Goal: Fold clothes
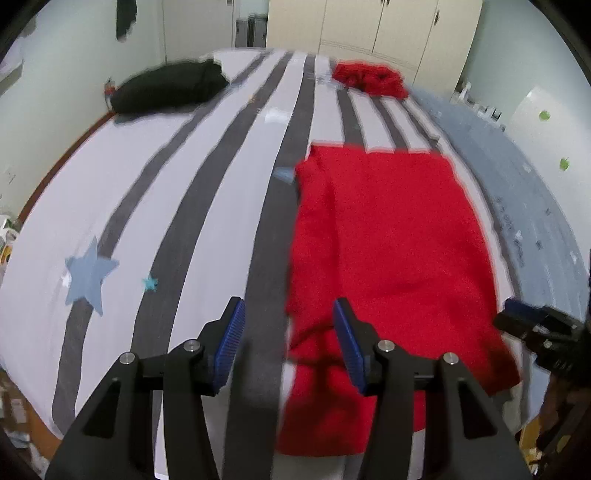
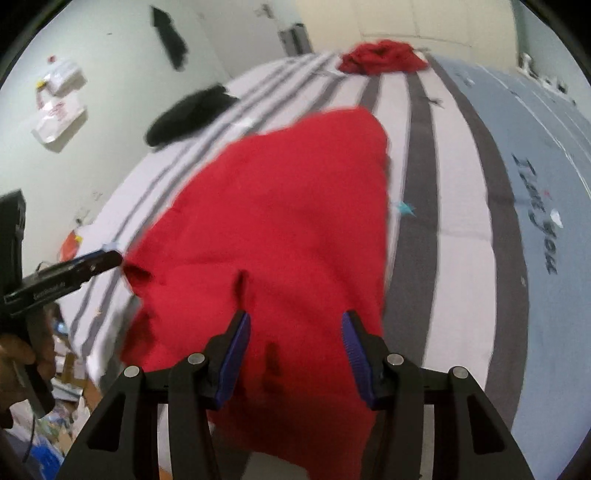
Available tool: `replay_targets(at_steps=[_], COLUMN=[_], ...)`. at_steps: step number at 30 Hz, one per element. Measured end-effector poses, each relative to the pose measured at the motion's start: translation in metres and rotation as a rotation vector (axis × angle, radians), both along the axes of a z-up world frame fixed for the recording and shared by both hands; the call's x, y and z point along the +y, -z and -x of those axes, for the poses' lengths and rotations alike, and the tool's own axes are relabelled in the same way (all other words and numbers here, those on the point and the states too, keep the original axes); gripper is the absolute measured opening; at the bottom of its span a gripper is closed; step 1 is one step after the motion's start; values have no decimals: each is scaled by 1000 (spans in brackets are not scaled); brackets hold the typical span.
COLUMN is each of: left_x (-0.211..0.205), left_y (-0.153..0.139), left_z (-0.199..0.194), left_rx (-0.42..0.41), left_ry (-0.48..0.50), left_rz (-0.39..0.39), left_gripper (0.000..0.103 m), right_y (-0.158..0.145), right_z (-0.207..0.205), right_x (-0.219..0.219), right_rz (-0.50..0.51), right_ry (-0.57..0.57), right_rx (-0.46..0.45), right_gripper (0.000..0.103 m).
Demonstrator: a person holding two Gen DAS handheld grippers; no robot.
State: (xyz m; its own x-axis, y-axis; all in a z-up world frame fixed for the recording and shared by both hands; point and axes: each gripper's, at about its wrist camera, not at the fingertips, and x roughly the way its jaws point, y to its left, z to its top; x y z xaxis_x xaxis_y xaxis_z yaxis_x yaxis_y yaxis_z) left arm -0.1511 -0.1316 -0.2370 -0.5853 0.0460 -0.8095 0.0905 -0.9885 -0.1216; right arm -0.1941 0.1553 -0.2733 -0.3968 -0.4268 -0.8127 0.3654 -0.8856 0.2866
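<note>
A red garment point(image 1: 384, 236) lies spread flat on the striped bed cover point(image 1: 207, 192), its near end hanging toward the bed's front edge. My left gripper point(image 1: 289, 304) hovers open over the garment's left edge, one pad above a grey stripe and the other above red cloth, with nothing pinched. In the right wrist view the same garment point(image 2: 280, 206) fills the middle, and my right gripper point(image 2: 295, 318) stands open above its near end, gripping nothing. The left gripper point(image 2: 109, 258) shows there by the cloth's left corner, held by a person's hand point(image 2: 22, 354). The right gripper point(image 1: 517, 312) sits at the cloth's right edge.
A crumpled red pile point(image 1: 369, 78) point(image 2: 384, 55) lies at the bed's far end, and a black garment point(image 1: 170, 86) point(image 2: 188, 114) at the far left. A grey-blue blanket point(image 2: 535, 155) covers the bed's right side. Wardrobe doors point(image 1: 373, 26) stand behind. Clutter lies on the floor at the left.
</note>
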Motion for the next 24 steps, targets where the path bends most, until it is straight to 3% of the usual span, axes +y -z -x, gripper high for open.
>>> replay_targets(at_steps=[4,10,13,16,19,20,22,24], left_x=[7,2,-5,-17,-26,-28,-32,-26], left_y=[2,17,17,17,15,13,11,10], left_z=[4,4,-2,-8,-15,-18,-22,-20], left_rx=[-1,-36,-37,-38,-41,-41,-39,-33], left_ry=[13,1,-20,-48,-77,-86,-100,-90], left_rz=[-21,-30,-32,-26,-26,-28,-41,-62], left_gripper=[46,46,46,46,46,46,46,46], right_y=[-5,33,27,20,18,18,22,25], right_z=[-1,6,1,-7,-9,-9,-7,-10], right_x=[-17,-31,-38,-49,-51,-50,-41,-32], right_rz=[28,59,83,84,-29,-73,-66,-46], right_ry=[-54,-53,-69,-114,-91,-76,-48,-36], right_rx=[14,-107,-61,-23,24,40,1,-18], right_gripper=[46,48,48,37,15,15,16,26])
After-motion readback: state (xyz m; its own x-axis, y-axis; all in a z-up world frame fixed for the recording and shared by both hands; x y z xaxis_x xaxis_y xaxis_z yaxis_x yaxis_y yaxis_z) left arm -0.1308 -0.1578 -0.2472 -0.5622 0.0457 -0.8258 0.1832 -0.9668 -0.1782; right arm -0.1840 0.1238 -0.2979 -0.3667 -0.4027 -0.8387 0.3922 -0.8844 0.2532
